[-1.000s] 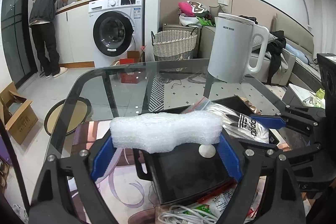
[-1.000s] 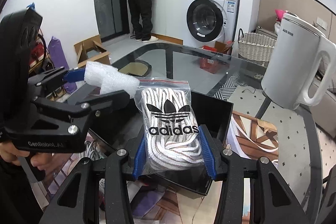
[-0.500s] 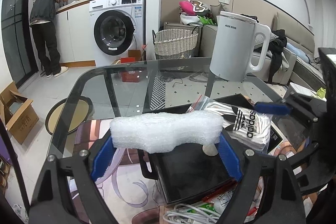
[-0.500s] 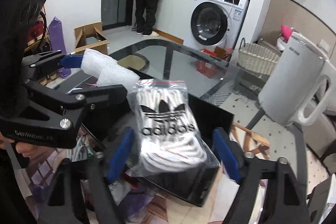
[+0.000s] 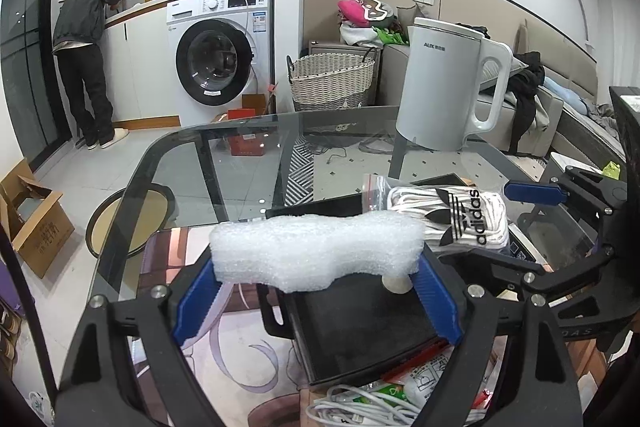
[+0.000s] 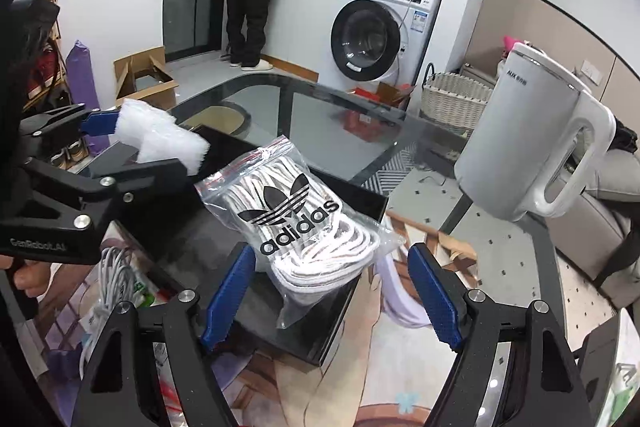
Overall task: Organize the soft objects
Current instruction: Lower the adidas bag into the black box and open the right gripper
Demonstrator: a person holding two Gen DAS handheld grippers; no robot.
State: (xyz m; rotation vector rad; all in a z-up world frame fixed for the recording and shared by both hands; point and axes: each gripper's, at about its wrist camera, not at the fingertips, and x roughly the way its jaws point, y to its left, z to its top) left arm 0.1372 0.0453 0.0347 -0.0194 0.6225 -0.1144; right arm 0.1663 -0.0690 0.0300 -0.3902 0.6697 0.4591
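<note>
My left gripper (image 5: 316, 303) is shut on a white foam piece (image 5: 316, 251), held above the near end of a black tray (image 5: 360, 327). The foam also shows in the right wrist view (image 6: 160, 139). A clear zip bag of white laces with an Adidas logo (image 6: 304, 223) lies in the black tray (image 6: 328, 331), resting on its right side; it also shows in the left wrist view (image 5: 452, 219). My right gripper (image 6: 332, 291) is open, its blue pads apart on either side of the bag's near end, not touching it.
A white electric kettle (image 5: 448, 87) stands on the glass table (image 5: 240, 167) behind the tray. White cables and packets (image 5: 380, 403) lie in front of the tray. A person stands at the far counter by a washing machine (image 5: 224, 59).
My right gripper has opened and let go of the Adidas bag, which now lies in the tray. It has drawn back a little. The left gripper still holds the foam, barely moved.
</note>
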